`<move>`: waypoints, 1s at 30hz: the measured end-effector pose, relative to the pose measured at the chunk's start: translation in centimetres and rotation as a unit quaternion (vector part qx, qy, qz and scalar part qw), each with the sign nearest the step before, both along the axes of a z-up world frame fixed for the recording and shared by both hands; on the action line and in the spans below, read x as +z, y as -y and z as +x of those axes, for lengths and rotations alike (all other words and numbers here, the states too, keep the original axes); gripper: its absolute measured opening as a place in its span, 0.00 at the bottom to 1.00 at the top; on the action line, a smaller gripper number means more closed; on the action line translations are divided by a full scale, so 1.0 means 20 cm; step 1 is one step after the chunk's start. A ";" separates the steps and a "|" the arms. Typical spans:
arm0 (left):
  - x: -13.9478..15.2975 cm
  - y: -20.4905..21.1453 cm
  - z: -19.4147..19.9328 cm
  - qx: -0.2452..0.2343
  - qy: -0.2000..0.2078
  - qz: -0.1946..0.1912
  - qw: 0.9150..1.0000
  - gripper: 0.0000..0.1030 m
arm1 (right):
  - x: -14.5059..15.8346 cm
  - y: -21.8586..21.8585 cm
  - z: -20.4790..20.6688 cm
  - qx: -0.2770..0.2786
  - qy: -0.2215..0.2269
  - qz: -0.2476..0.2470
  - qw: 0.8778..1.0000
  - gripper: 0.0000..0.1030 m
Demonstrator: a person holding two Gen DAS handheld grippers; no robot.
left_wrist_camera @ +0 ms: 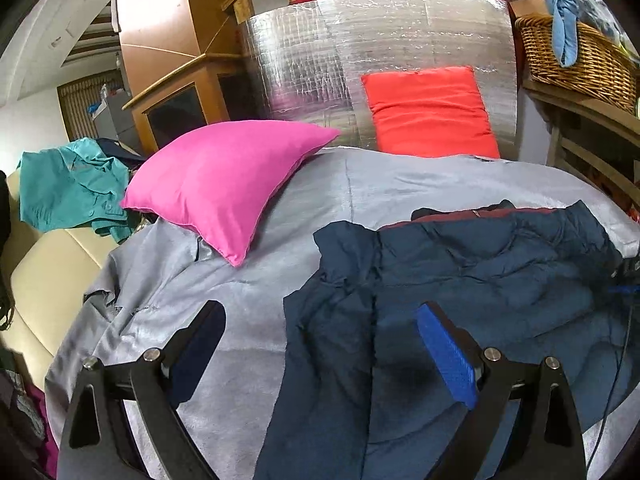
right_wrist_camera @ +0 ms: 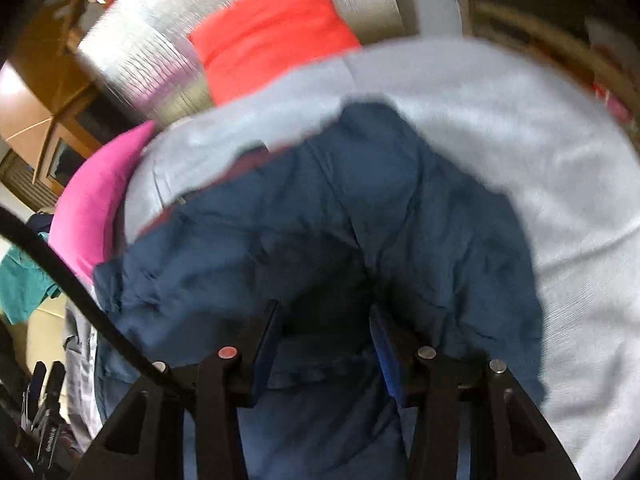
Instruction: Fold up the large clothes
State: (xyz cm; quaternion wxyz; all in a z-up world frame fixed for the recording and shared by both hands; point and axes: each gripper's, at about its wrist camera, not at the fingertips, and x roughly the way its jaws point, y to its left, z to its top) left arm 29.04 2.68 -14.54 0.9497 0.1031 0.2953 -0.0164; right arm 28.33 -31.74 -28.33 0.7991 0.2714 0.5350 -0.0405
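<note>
— On the grey bedspread point(left_wrist_camera: 256, 280) we have the navy padded jacket point(left_wrist_camera: 460, 280) lying rumpled, its bulk toward our right side, with a strip of dark red lining showing at its far edge.

— Agreed. And our left gripper point(left_wrist_camera: 320, 340)?

— We hold it above the near edge of the bed, jaws spread wide. One finger sits over the bare grey cover, the other, with its blue pad point(left_wrist_camera: 448, 356), over the jacket. Nothing is caught between them.

— From the right wrist view we see the right gripper point(right_wrist_camera: 326, 344) pointing steeply down at the jacket point(right_wrist_camera: 320, 220). The picture is smeared.

— Its jaws stand partly apart, with navy cloth showing between and beyond them. We cannot tell whether the pads press on that cloth or merely hang over it.

— What else do we have on the bed?

— A pink cushion point(left_wrist_camera: 224, 188) rests on the cover's far left, well apart from the jacket. An orange-red cushion point(left_wrist_camera: 432, 112) leans upright against the silver foil panel point(left_wrist_camera: 320, 56) at the head. A teal garment point(left_wrist_camera: 68, 184) lies off to the left, on a cream surface, and a wicker basket point(left_wrist_camera: 576, 60) sits on the shelf at right.
</note>
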 end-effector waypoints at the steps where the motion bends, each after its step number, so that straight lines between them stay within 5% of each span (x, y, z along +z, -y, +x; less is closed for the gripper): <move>1: 0.00 0.01 0.00 -0.001 0.000 0.003 1.000 0.94 | -0.01 0.00 0.00 0.002 0.004 -0.002 1.000 0.48; 6: -0.03 0.01 0.02 0.001 -0.004 0.013 1.000 0.94 | 0.04 0.01 -0.04 0.009 0.016 0.000 1.000 0.48; 10: -0.08 -0.05 0.09 0.009 -0.056 -0.017 0.998 0.94 | 0.11 0.12 -0.12 -0.017 0.037 0.031 0.999 0.48; 15: -0.17 -0.25 0.21 0.041 -0.133 -0.102 0.985 0.94 | 0.18 0.25 -0.23 -0.048 0.056 0.059 0.996 0.48; 22: -0.38 -0.29 0.31 0.075 -0.219 -0.108 0.967 0.94 | 0.02 0.27 -0.33 -0.045 0.025 0.116 0.992 0.46; 30: -0.35 -0.30 0.30 0.077 -0.211 -0.101 0.969 0.95 | 0.01 0.36 -0.34 -0.051 0.032 0.146 0.987 0.46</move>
